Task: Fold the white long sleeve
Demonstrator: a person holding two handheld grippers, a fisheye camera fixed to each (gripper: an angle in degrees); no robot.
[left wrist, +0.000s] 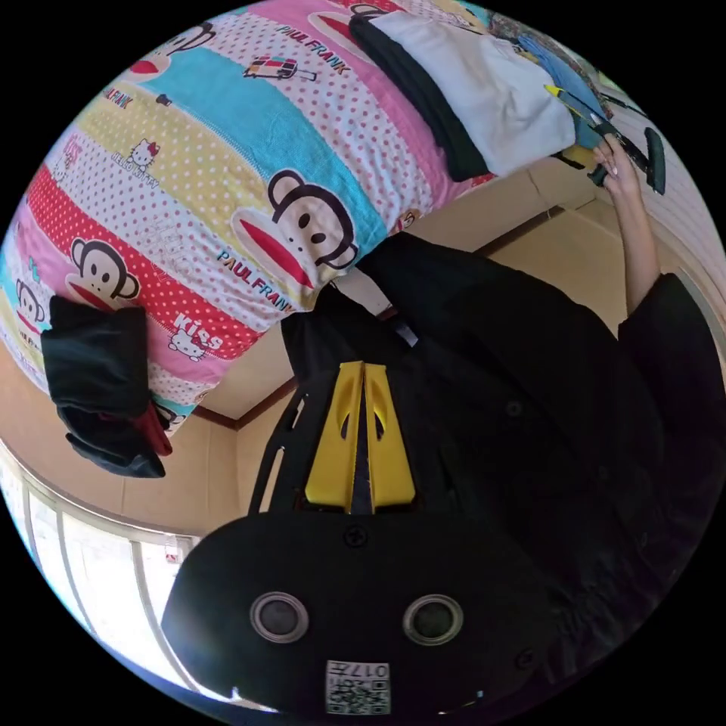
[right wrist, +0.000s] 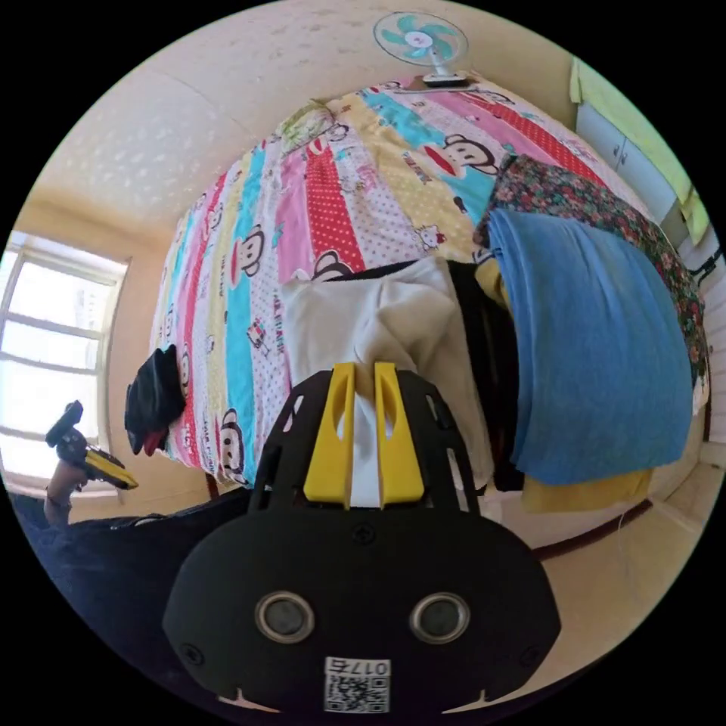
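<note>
The white long sleeve (right wrist: 370, 318) lies folded on the colourful cartoon bed sheet (right wrist: 333, 204), on top of a black garment (right wrist: 495, 355). My right gripper (right wrist: 364, 368) is shut on its near edge, and the cloth puckers between the yellow jaws. In the left gripper view the white long sleeve (left wrist: 499, 98) sits at the bed's edge, with a hand holding the right gripper (left wrist: 578, 113) against it. My left gripper (left wrist: 364, 364) is shut on nothing, held in the air in front of the person's black clothes (left wrist: 529, 393). It also appears as the left gripper (right wrist: 113, 473) near the window.
A blue cloth (right wrist: 597, 340) lies over a yellow one (right wrist: 582, 491) beside the white garment, with a floral cloth (right wrist: 590, 197) behind. A pile of black clothes (right wrist: 155, 393) sits at the bed's edge near the window (right wrist: 45, 340). A fan (right wrist: 420, 38) stands past the bed.
</note>
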